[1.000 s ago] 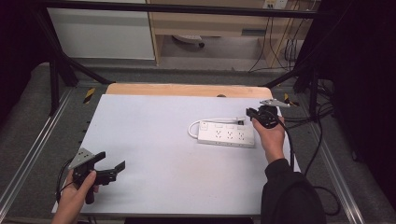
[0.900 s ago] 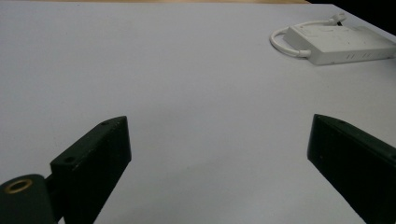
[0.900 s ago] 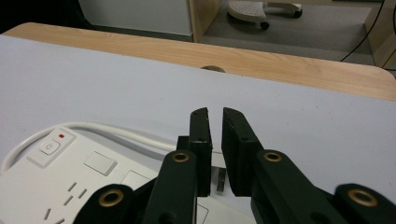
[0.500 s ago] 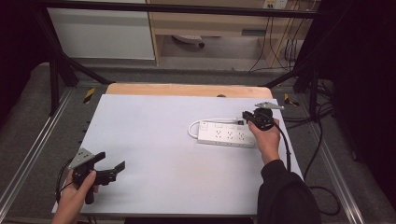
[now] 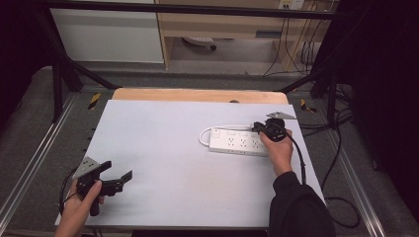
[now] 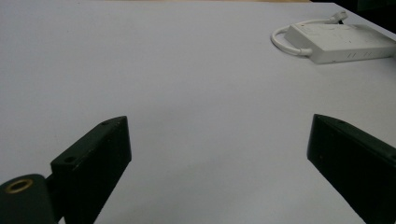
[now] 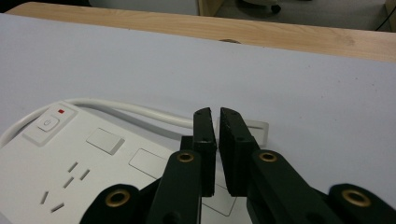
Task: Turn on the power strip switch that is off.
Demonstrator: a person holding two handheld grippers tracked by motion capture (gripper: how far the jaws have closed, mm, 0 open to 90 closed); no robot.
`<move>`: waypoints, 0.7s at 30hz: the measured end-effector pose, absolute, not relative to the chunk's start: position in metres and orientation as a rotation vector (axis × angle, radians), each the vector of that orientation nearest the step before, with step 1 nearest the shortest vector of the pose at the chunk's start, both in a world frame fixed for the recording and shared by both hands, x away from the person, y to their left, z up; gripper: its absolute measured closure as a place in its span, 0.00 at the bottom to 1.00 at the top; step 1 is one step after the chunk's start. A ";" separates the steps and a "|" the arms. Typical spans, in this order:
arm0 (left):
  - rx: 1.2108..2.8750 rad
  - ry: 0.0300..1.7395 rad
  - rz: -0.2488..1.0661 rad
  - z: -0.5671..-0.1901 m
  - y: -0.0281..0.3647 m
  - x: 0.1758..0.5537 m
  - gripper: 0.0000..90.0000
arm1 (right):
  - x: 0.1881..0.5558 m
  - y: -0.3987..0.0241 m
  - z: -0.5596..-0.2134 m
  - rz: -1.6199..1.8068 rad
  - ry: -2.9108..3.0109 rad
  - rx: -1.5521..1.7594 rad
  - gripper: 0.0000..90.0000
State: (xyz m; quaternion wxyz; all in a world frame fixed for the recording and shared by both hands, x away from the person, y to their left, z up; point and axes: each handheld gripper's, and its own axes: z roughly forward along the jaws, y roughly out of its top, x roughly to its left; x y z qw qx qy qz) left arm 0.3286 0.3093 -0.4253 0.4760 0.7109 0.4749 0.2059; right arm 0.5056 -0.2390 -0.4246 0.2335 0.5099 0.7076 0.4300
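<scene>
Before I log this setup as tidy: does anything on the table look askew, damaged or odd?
Nothing stands out. The white power strip lies flat on the table, its cord looping neatly off one end. The right claw sits over the strip's right end, nearly shut; the left claw is open near the front left corner.

power strip (image 5: 236, 142): 1 | grippers: 2, left gripper (image 5: 116, 177), right gripper (image 5: 259, 127) | table (image 5: 163, 148): 1

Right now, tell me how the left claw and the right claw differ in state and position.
The left claw is wide open; the right claw is nearly shut, a thin gap between its jaws, nothing visibly gripped. The left claw hovers over bare table at the near left corner; the right claw sits over the white power strip at the far right. Both are black, two-jawed and hand-held.
</scene>
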 end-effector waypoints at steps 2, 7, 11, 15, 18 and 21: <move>1.737 1.162 0.507 -0.425 0.310 0.329 0.07 | 0.505 -0.238 -0.425 1.184 1.939 1.406 0.96; 1.739 1.163 0.507 -0.425 0.310 0.329 0.07 | 0.504 -0.237 -0.428 1.191 1.944 1.395 0.98; 1.741 1.164 0.508 -0.426 0.309 0.329 0.07 | 0.503 -0.234 -0.430 1.192 1.962 1.384 0.99; 1.741 1.163 0.510 -0.426 0.310 0.329 0.07 | 0.502 -0.233 -0.432 1.193 1.962 1.400 1.00; 1.742 1.165 0.510 -0.426 0.309 0.329 0.07 | 0.501 -0.233 -0.433 1.190 1.977 1.387 1.00; 1.746 1.165 0.511 -0.426 0.309 0.329 0.07 | 0.500 -0.231 -0.433 1.194 1.979 1.384 1.00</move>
